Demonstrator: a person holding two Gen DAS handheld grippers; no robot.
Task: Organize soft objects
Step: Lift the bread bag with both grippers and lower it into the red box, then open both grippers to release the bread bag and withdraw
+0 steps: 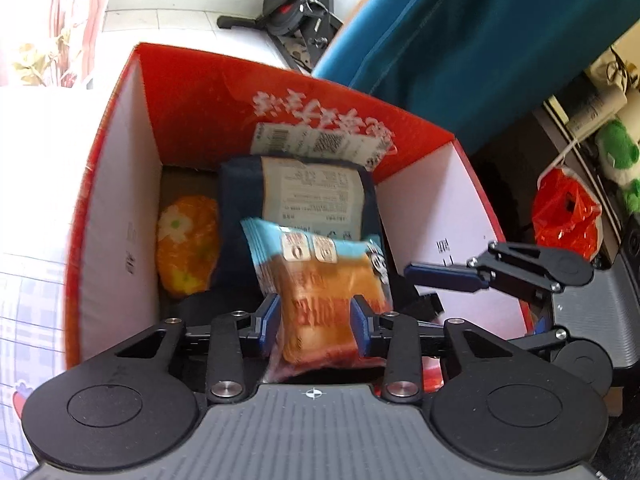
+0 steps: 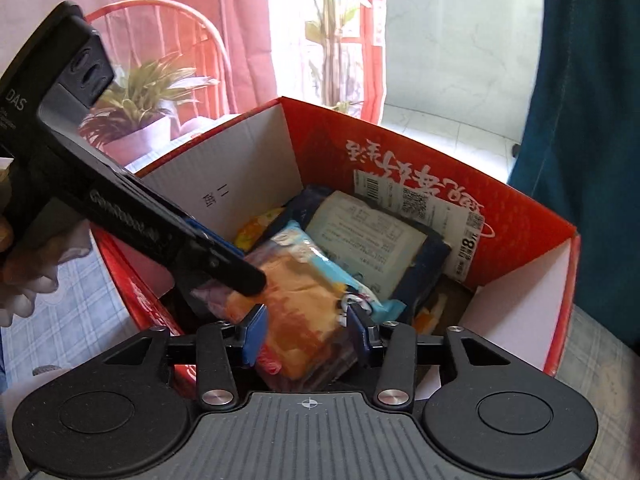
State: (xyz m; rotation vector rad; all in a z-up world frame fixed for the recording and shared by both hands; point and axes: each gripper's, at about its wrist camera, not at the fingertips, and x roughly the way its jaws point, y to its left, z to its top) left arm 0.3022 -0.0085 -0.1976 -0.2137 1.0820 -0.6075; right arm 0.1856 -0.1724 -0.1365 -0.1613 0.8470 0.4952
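A red cardboard box (image 1: 120,200) (image 2: 520,300) with white inner walls stands open on a checked cloth. Over its near side hangs a snack packet (image 1: 320,276) (image 2: 304,300), orange with a light blue top. My left gripper (image 1: 318,324) (image 2: 244,268) is shut on the packet's lower part, with a blue pad on each side. My right gripper (image 2: 308,334) (image 1: 418,286) clamps the same packet from the right. Deeper in the box lie a dark blue pack with a white label (image 1: 312,196) (image 2: 372,240) and an orange flowered soft item (image 1: 186,244) (image 2: 256,228).
A teal fabric (image 1: 480,40) rises behind the box. An exercise bike (image 1: 296,4) stands on the tiled floor. To the right sit a red plastic bag (image 1: 568,212) and a green plush toy (image 1: 616,148). A potted plant (image 2: 136,120) is behind the box. A hand (image 2: 24,280) holds the left gripper.
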